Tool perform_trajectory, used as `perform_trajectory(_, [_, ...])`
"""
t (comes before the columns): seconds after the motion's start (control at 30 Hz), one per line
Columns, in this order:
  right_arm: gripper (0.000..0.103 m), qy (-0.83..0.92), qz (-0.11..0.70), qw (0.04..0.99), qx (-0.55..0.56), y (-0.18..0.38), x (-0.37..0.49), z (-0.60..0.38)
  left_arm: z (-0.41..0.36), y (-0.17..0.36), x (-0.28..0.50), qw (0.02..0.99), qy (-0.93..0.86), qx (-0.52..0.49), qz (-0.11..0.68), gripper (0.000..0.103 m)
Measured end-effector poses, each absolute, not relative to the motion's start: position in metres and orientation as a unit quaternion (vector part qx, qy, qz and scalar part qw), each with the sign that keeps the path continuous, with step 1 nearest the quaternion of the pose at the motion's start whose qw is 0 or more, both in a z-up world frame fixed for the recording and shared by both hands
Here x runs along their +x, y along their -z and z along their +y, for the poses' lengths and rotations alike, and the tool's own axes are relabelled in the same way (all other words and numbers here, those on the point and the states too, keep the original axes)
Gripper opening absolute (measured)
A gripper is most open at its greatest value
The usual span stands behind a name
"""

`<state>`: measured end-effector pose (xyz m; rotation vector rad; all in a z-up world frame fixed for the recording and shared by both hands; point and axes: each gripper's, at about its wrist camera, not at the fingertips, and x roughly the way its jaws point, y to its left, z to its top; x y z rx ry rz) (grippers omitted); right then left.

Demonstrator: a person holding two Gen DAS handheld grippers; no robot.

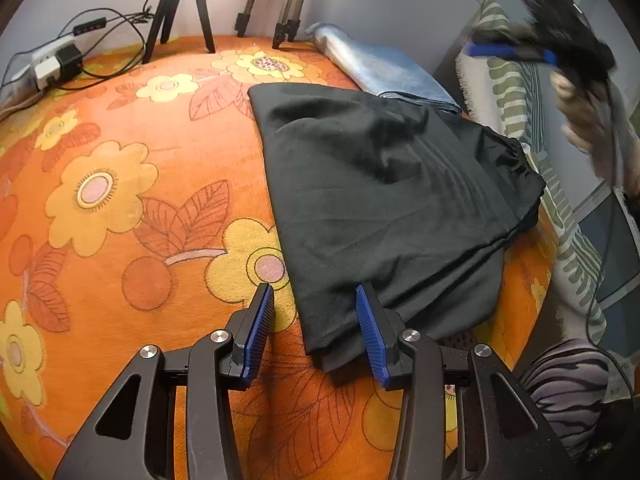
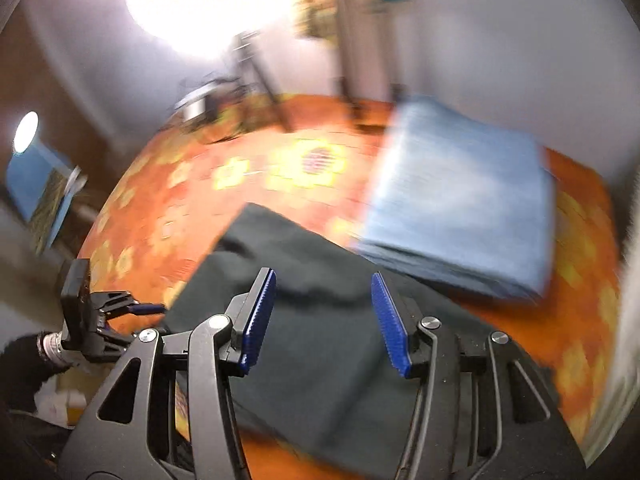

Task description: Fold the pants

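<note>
Black pants (image 1: 384,200) lie folded on the orange flowered rug (image 1: 120,200). My left gripper (image 1: 316,328) is open and low over the near left corner of the pants; that corner lies between the two blue pads. In the blurred right wrist view the black pants (image 2: 320,340) lie below my open, empty right gripper (image 2: 324,320), which hovers above them. The right gripper also shows blurred at the upper right of the left wrist view (image 1: 560,24). The left gripper shows at the left of the right wrist view (image 2: 120,312).
Folded blue jeans (image 1: 384,68) lie on the rug behind the black pants, also in the right wrist view (image 2: 464,208). Tripod legs (image 1: 180,12) and a power strip with cables (image 1: 52,64) stand at the back. A striped cloth (image 1: 516,92) hangs at the right.
</note>
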<state>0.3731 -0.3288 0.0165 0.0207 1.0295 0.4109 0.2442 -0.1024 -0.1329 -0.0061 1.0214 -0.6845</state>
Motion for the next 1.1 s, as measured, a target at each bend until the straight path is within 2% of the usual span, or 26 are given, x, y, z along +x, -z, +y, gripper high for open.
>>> perform_trajectory(0.43, [0.052,-0.295,0.569,0.766,-0.039,0.084,0.500,-0.194,-0.103,0.134,0.245,0.808,0.350,-0.013,0.474,0.039])
perform_trajectory(0.53, [0.052,-0.299,0.583,0.754,-0.056,0.102,0.507,-0.180,-0.100,0.135,0.245,0.807,0.352,-0.018,0.474,0.035])
perform_trajectory(0.6, [0.052,-0.303,0.590,0.746,-0.063,0.111,0.508,-0.173,-0.099,0.136,0.245,0.804,0.356,-0.024,0.476,0.028])
perform_trajectory(0.7, [0.053,-0.310,0.590,0.742,-0.071,0.111,0.505,-0.170,-0.101,0.135,0.245,0.806,0.357,-0.017,0.472,0.026])
perform_trajectory(0.83, [0.053,-0.311,0.594,0.738,-0.080,0.110,0.501,-0.166,-0.100,0.135,0.246,0.808,0.354,-0.017,0.471,0.018])
perform_trajectory(0.9, [0.049,-0.311,0.595,0.736,-0.090,0.111,0.498,-0.163,-0.102,0.135,0.245,0.810,0.352,-0.013,0.469,0.015])
perform_trajectory(0.97, [0.026,-0.301,0.593,0.739,-0.108,0.111,0.494,-0.160,-0.101,0.135,0.244,0.812,0.350,-0.009,0.467,0.012])
perform_trajectory(1.03, [0.014,-0.291,0.587,0.747,-0.110,0.109,0.491,-0.161,-0.101,0.134,0.243,0.813,0.350,-0.007,0.465,0.009])
perform_trajectory(1.1, [0.010,-0.287,0.572,0.760,-0.109,0.102,0.486,-0.164,-0.103,0.132,0.239,0.814,0.352,0.000,0.462,0.006])
